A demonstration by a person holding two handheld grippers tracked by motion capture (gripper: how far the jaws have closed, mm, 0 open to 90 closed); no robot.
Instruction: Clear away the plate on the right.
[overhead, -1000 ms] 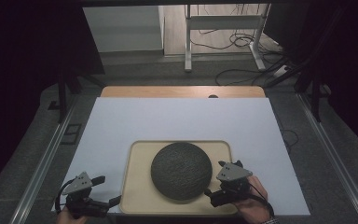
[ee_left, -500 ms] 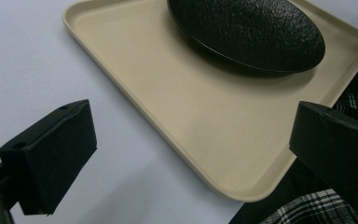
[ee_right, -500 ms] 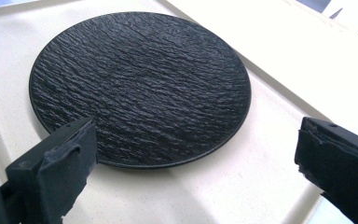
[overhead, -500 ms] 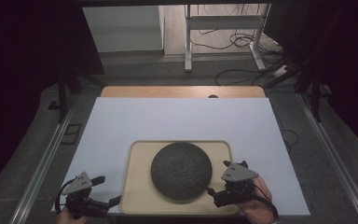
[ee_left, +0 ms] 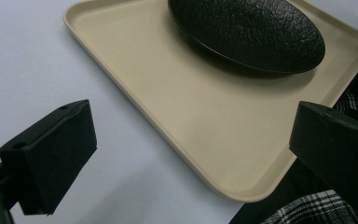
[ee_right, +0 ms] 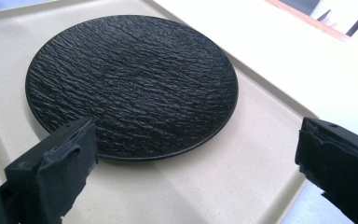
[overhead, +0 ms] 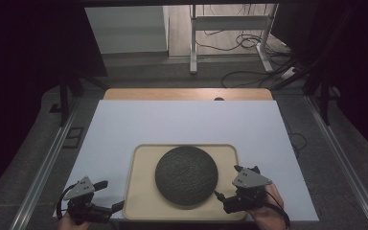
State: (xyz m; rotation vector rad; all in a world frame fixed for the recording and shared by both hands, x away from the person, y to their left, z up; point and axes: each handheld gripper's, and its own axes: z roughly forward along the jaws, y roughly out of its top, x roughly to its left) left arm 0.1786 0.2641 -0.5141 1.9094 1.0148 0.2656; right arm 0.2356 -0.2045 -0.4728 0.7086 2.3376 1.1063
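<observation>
Black plate [overhead: 186, 175] sits centred on the beige tray [overhead: 141, 201], and we see our right gripper [overhead: 234, 191] has drifted slightly outward, jaws spread, while the left gripper [overhead: 106, 196] waits spread, nothing grasped yet.

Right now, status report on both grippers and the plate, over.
Left gripper open, off the beige tray's near-left corner. Right gripper open, over the tray's near-right edge. Round black textured plate flat on tray, untouched. Nothing in the way.

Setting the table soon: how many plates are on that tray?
1. A round black textured plate lies on the beige rectangular tray, near its middle. Nothing seems hidden beneath.
</observation>
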